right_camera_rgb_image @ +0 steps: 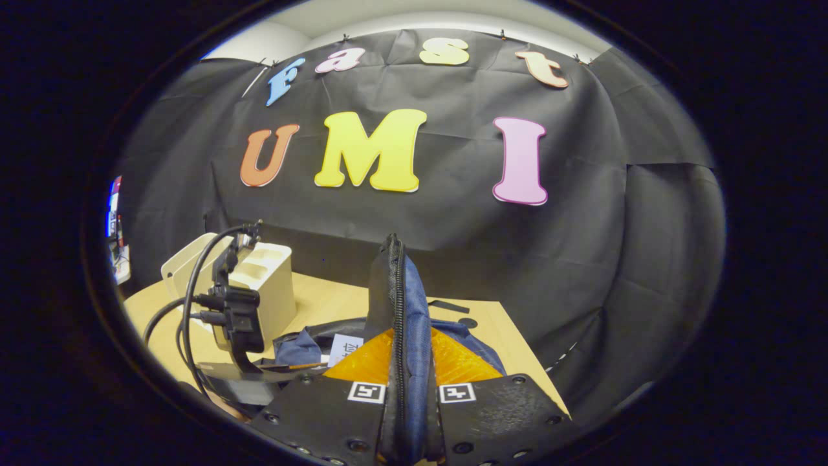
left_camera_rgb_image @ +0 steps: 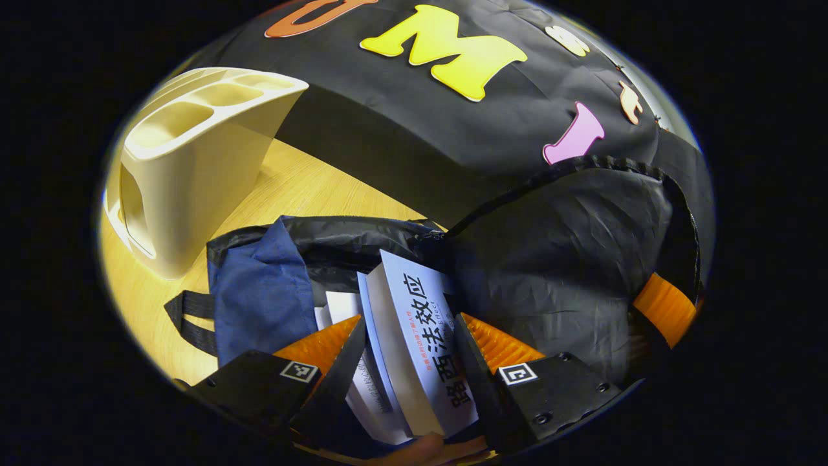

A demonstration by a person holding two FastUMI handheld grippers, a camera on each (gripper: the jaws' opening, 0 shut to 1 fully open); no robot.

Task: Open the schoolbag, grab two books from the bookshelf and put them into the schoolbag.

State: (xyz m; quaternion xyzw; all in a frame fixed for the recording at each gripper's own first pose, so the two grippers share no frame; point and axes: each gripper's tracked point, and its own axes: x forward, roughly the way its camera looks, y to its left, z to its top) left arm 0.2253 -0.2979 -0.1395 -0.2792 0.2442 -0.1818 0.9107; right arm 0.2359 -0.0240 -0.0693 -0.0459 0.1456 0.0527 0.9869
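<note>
In the left gripper view, the left gripper [left_camera_rgb_image: 407, 343] is positioned over the open mouth of the schoolbag [left_camera_rgb_image: 556, 259], which lies on the wooden table [left_camera_rgb_image: 297, 188]. Between its fingers stands a book [left_camera_rgb_image: 414, 336] with a pale blue cover, spine up and tilted, its lower part already inside the bag opening; both fingers lie against the book's sides, so the gripper is pinching the book. A second book [left_camera_rgb_image: 343, 310] with white pages sits just beside it, deeper in the opening. The bag's blue lining [left_camera_rgb_image: 259, 291] is folded outward on the left side of the opening, and a black strap [left_camera_rgb_image: 187, 317] lies on the table next to it. A cream plastic bookshelf [left_camera_rgb_image: 194, 162] with divided compartments stands on the table beyond the bag. In the right gripper view, the right gripper [right_camera_rgb_image: 411, 369] is closed on the bag's zippered edge [right_camera_rgb_image: 398, 304], with both fingers pressed against the fabric and holding that edge upright. The same view shows the left gripper [right_camera_rgb_image: 236, 310] with its cables, low over the bag near the bookshelf [right_camera_rgb_image: 272, 272].
</note>
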